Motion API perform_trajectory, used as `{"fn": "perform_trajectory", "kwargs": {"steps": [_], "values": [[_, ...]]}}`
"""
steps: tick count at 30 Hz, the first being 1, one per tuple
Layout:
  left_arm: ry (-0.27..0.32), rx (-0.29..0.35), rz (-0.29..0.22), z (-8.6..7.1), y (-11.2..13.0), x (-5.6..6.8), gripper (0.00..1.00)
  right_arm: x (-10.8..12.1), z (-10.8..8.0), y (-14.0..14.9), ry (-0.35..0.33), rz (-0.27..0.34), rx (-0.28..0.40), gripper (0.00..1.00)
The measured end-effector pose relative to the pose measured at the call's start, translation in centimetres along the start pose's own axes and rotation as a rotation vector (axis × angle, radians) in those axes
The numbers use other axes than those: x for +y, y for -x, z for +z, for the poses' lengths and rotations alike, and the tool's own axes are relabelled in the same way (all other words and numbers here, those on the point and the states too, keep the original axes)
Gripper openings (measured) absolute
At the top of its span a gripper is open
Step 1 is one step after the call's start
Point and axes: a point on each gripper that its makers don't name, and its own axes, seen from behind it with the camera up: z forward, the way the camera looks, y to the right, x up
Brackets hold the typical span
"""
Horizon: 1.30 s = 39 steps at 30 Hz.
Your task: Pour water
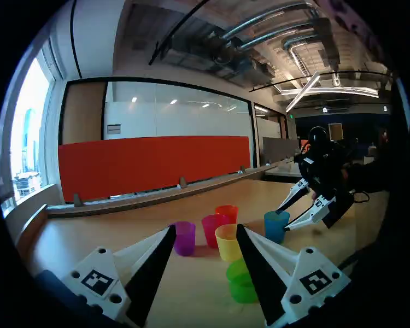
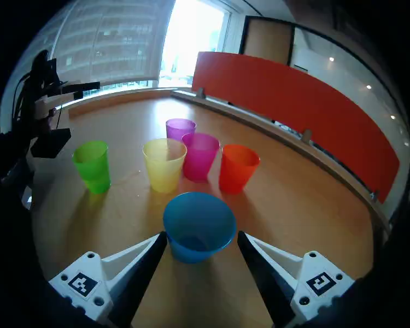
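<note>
Blue cup (image 2: pixel 199 224) stands low in the right gripper view, between the fingers of the right gripper (image 2: pixel 201 236), with five more cups behind it on the table (image 2: pixel 303 213).

The right gripper's jaws are spread wide on either side of the blue cup, the fingertips so near its wall that I cannot tell whether they press on it. The left gripper (image 1: pixel 205 229) is spread apart and grips nothing. Its right-hand finger cuts off part of the green cup (image 1: pixel 238 284) and an edge of the yellow cup (image 1: pixel 227 243). In the right gripper view the purple cup (image 2: pixel 180 127) is half hidden behind the magenta cup (image 2: pixel 199 156), and the orange cup (image 2: pixel 238 167) stands just beside them. A dark shape at that view's left edge is perhaps the left gripper, too dim to read. Bare table lies right of the orange cup, up to the red partition (image 2: pixel 298 104) along the far edge.
</note>
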Motion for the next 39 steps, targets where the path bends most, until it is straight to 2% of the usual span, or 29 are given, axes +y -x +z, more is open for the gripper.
{"fn": "perform_trajectory", "kwargs": {"steps": [6,12,22,30,33,39], "values": [[-0.011,0.007,-0.001,-0.1,-0.4,-0.6,0.81,1.2,-1.8,0.0,0.041,0.027,0.021,1.00],[-0.013,0.008,-0.009,0.1,-0.2,-0.8,0.81,1.7,-3.1,-0.4,0.042,0.069,0.052,1.00],[-0.017,0.007,0.002,0.0,-0.6,-0.7,0.81,1.6,-3.9,0.7,0.049,0.054,0.034,1.00],[-0.020,0.006,0.006,-0.2,-0.6,-1.0,0.81,2.6,-5.5,0.1,0.082,0.068,0.062,1.00],[-0.027,0.003,0.016,-0.3,-0.7,-1.3,0.81,4.0,-6.2,-1.1,0.112,0.074,0.094,1.00],[-0.042,0.016,0.011,-0.5,-1.4,-1.8,0.81,9.2,-8.2,-4.3,0.249,0.123,0.219,1.00]]}}
